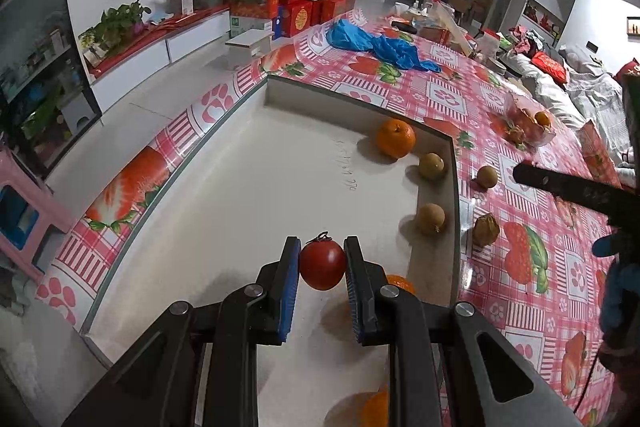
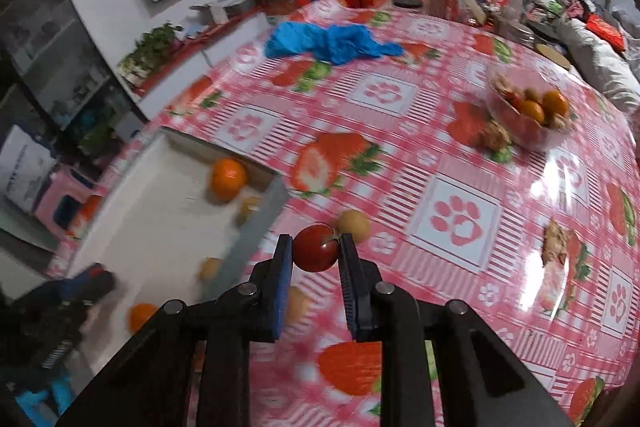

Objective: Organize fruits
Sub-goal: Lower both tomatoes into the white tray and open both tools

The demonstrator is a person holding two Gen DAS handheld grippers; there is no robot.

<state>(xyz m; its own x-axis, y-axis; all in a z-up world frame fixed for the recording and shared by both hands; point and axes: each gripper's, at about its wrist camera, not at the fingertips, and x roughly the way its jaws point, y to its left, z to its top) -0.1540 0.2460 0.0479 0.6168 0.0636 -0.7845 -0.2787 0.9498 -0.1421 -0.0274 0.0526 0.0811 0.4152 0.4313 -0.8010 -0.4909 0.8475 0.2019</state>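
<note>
My left gripper is shut on a red tomato and holds it above the grey tray. The tray holds an orange, two brown longans and more oranges partly hidden under my fingers. My right gripper is shut on a second red tomato above the tablecloth, just right of the tray. A brown fruit lies on the cloth behind it. A clear bowl with oranges and other fruit stands at the far right.
A blue plastic bag lies at the far side of the pink strawberry tablecloth. A longan and a walnut lie on the cloth right of the tray. Walnuts lie near the bowl. Clutter fills the far table end.
</note>
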